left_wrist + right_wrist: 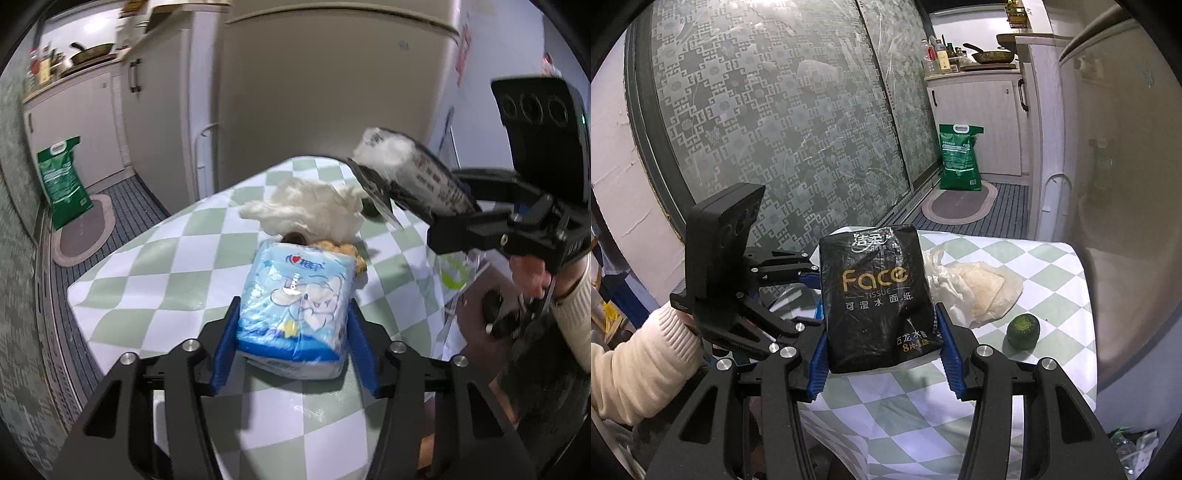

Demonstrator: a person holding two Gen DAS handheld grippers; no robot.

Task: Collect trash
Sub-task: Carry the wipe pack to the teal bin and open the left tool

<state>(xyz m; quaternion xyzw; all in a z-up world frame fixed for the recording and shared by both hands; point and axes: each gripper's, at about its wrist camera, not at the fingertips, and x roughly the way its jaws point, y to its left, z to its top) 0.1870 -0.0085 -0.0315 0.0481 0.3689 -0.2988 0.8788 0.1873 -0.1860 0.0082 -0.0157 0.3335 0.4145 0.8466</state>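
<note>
My left gripper (293,314) is shut on a blue tissue pack (295,314) that sits low on the green-and-white checked table (155,273). My right gripper (882,317) is shut on a black "Face" tissue pack (875,295) and holds it above the table; that pack also shows in the left wrist view (410,177). A heap of crumpled white tissue (306,210) (975,284) lies on the table beyond both packs. A small green round fruit (1023,331) lies near the table's right edge. A brown crumbly item (347,251) sits behind the blue pack.
A refrigerator (325,92) stands right behind the table. A green sack (62,181) (960,158) and an oval mat (85,232) are on the kitchen floor. Patterned glass sliding doors (775,129) line one side. Cabinets with a pan (991,55) stand at the far end.
</note>
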